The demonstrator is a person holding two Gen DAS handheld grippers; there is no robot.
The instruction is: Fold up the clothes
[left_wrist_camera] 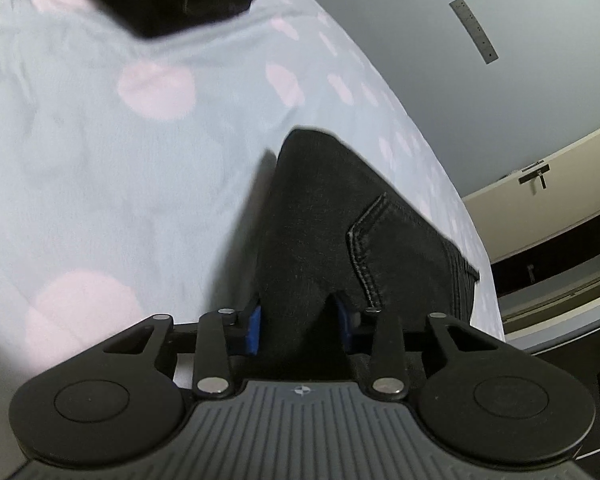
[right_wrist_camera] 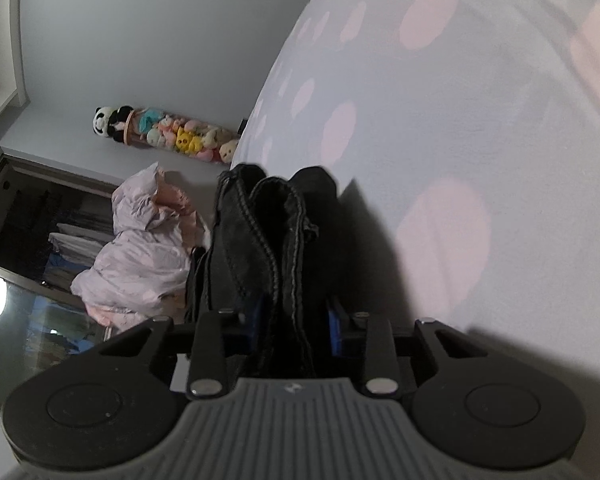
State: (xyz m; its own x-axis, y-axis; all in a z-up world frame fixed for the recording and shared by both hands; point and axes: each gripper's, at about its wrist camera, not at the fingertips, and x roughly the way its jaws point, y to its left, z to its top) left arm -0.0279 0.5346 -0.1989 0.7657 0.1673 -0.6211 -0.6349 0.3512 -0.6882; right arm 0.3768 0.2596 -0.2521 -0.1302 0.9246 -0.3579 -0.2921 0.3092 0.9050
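Left wrist: left gripper point(left_wrist_camera: 298, 320) clamped on jeans point(left_wrist_camera: 340, 232) mid-frame; right gripper point(right_wrist_camera: 296, 316) pinching bunched jeans point(right_wrist_camera: 276, 240), probably lifting for a fold.

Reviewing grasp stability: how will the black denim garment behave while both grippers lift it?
The black denim garment probably droops between grips: it bunches in folds at the right gripper. Thick stitched seams suggest some weight. The left gripper pinches textured cloth, so slipping seems unlikely.

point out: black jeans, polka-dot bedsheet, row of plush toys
black jeans point(left_wrist_camera: 320, 216): left wrist view, denim panel beside the stitched seam.
polka-dot bedsheet point(left_wrist_camera: 100, 184): left wrist view, bare pale-blue area.
row of plush toys point(right_wrist_camera: 184, 140): right wrist view, yellow toy mid-row.
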